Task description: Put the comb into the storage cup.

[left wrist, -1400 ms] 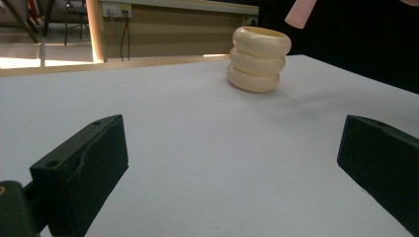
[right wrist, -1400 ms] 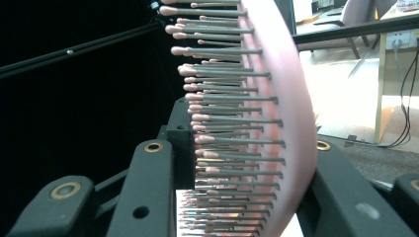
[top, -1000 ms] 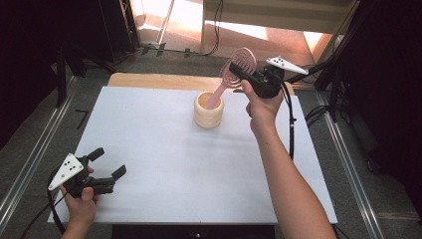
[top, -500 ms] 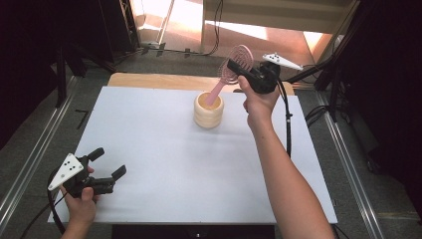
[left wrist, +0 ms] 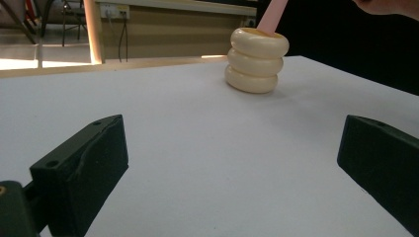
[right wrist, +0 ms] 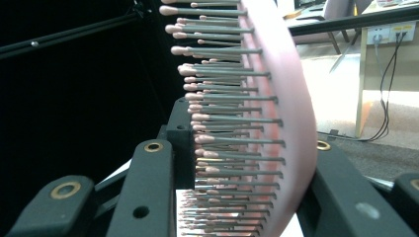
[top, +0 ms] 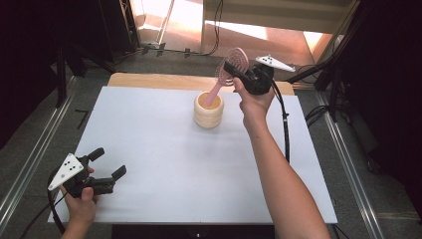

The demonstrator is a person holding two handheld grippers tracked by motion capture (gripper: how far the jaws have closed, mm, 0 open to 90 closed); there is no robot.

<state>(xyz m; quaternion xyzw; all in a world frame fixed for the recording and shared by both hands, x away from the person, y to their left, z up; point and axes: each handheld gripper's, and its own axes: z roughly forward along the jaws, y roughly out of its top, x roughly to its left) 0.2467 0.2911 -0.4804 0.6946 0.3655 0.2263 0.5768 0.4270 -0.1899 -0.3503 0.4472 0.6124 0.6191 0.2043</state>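
Observation:
A pink hairbrush point(top: 230, 69) stands tilted with its handle down inside a cream ribbed holder point(top: 208, 110) at the far middle of the white table. My right gripper point(top: 233, 68) is shut on the brush head, above and right of the holder. In the right gripper view the bristles point(right wrist: 222, 123) and pink back point(right wrist: 289, 108) sit pressed between the black jaws. My left gripper point(top: 108, 163) rests open at the near left corner with nothing between its fingers. In the left gripper view the holder point(left wrist: 256, 59) stands far ahead with the pink handle point(left wrist: 271, 16) rising from it.
The white table top point(top: 164, 159) spreads between the two hands. A wooden strip point(top: 149, 81) runs along its far edge. Metal rails point(top: 30, 159) flank the table, and cables point(top: 318, 114) lie on the floor at right.
The right gripper with the brush has shifted slightly up and away, and the brush stands a little steeper in the holder. The left gripper has kept still.

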